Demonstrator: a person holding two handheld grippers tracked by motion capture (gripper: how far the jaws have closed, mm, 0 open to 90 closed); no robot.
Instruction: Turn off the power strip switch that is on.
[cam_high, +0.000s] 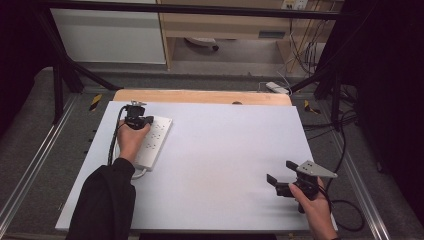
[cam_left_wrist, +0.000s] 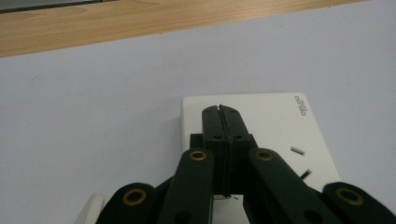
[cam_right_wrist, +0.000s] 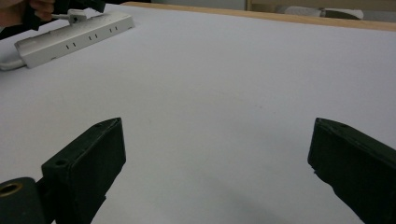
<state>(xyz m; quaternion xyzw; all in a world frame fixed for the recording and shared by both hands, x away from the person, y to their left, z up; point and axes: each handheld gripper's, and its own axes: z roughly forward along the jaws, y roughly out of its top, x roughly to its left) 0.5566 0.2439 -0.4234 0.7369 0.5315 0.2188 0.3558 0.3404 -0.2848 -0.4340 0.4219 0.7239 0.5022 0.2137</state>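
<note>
Power strip (cam_high: 152, 139): white, laid flat at the far-left part of the tabletop (cam_high: 225, 150), seen in the high view.
Long axis: run from the near-left to the far-right, slightly slanted against the tabletop's left edge; socket face turned up.
Ends: far end pointed toward the wooden edge (cam_high: 200, 96); a white cable (cam_high: 139, 175) is seen leaving the near end.
Left gripper (cam_high: 136, 121): held over the strip's far end, pointed down at it; fingers (cam_left_wrist: 212, 126) pressed together, nothing seen between them. In the left gripper view the tips are placed over the strip's (cam_left_wrist: 280, 126) end face, beside its slots; contact cannot be told.
Right gripper (cam_high: 281, 172): held at the near-right of the tabletop, well apart from the strip; fingers (cam_right_wrist: 93, 154) spread wide, nothing held.
Right gripper view: the strip (cam_right_wrist: 70, 37) is seen far off at upper left, lengthwise across the frame.
</note>
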